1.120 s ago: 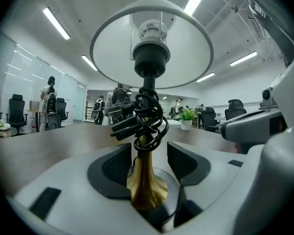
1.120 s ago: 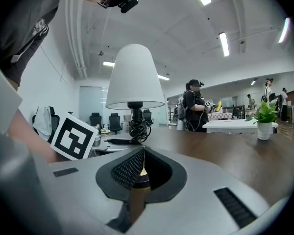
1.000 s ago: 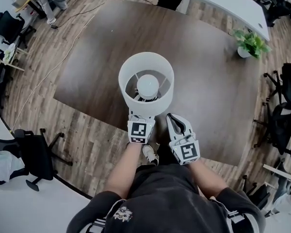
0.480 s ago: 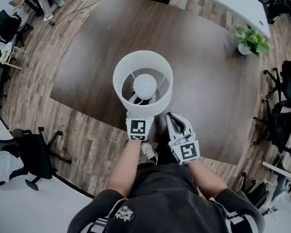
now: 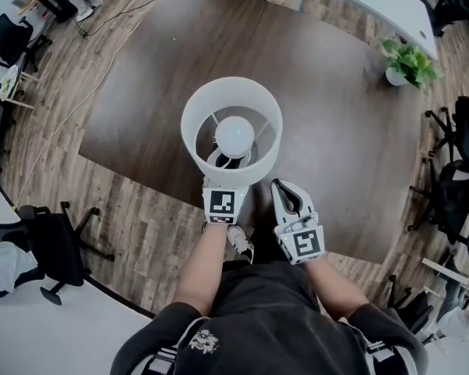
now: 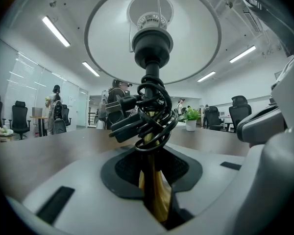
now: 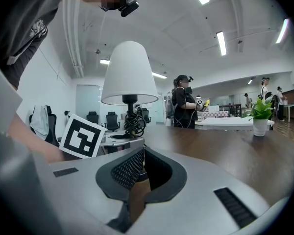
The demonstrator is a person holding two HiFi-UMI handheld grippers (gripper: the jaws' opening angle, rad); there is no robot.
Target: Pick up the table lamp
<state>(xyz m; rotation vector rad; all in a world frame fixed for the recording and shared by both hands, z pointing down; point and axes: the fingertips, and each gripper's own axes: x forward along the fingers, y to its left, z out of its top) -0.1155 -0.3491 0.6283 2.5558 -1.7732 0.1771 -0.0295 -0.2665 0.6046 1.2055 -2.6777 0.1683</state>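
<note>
The table lamp (image 5: 234, 133) has a white drum shade, a round bulb and a brass stem, and stands near the front edge of the dark wooden table (image 5: 336, 131). A black cord with its plug (image 6: 149, 111) is wound round the stem (image 6: 155, 195). My left gripper (image 5: 225, 190) reaches under the shade; its jaws have just been closing and now press on the brass stem between them. My right gripper (image 5: 285, 198) hangs just right of the lamp, shut with nothing in it. From the right gripper view the lamp (image 7: 130, 75) stands to the left, beside the left gripper's marker cube (image 7: 83, 137).
A potted plant (image 5: 406, 65) stands at the table's far right corner. Office chairs (image 5: 59, 248) (image 5: 453, 194) stand on the wood floor on both sides. A white desk (image 5: 367, 2) lies beyond the table. A person (image 7: 183, 102) stands past the table's far side.
The lamp's shade shows slightly larger and a little further left in the head view. Both hands have stayed about where they were.
</note>
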